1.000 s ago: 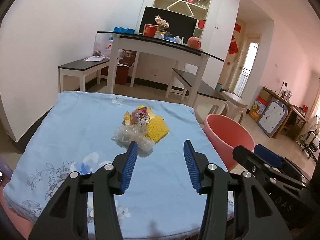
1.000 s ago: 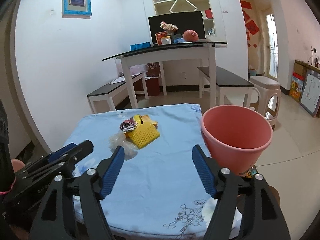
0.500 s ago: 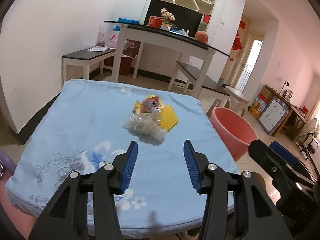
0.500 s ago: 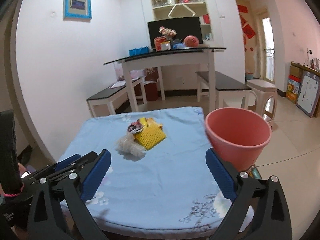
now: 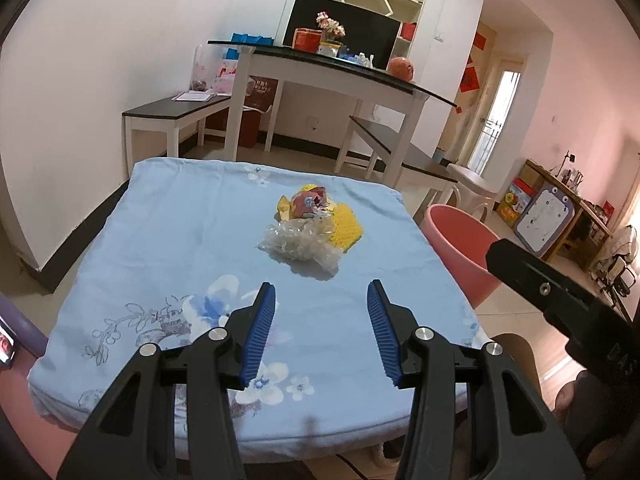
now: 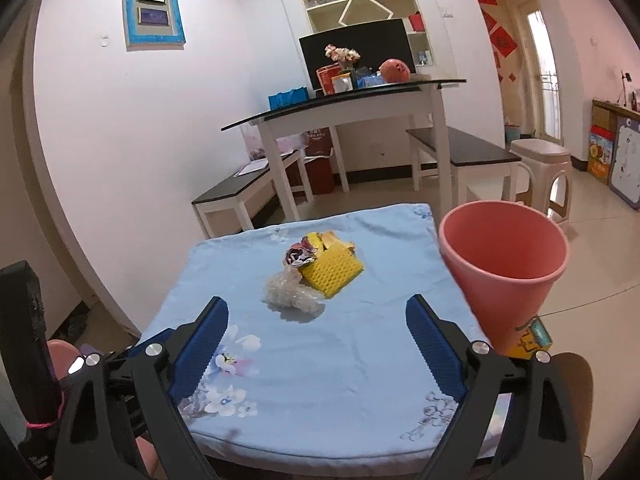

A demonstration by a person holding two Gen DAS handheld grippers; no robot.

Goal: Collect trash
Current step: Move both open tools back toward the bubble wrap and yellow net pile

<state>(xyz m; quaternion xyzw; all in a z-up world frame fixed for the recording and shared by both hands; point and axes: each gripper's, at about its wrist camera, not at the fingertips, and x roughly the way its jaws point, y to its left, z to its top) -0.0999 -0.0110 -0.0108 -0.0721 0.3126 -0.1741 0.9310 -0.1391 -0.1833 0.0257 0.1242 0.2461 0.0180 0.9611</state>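
A small heap of trash lies mid-table on the blue floral cloth (image 5: 168,240): crumpled clear plastic (image 5: 298,246) (image 6: 290,294), a yellow mesh piece (image 5: 346,228) (image 6: 334,270) and a crumpled coloured wrapper (image 5: 310,204) (image 6: 298,256). My left gripper (image 5: 321,292) hovers open short of the plastic, nothing between its blue pads. My right gripper (image 6: 318,308) is spread very wide on the near side of the heap; its jaws are closing slightly, with nothing between them. A pink bucket (image 6: 504,264) (image 5: 464,248) stands at the table's right edge.
Beyond the table stand a white dining table with a dark top (image 6: 352,104), two low benches (image 6: 248,192) and a plastic stool (image 6: 540,160). The right gripper's black body (image 5: 552,300) fills the lower right of the left wrist view.
The right jaws have spread much wider. Both grippers have drawn back a little from the heap, which now sits farther ahead in the left wrist view.
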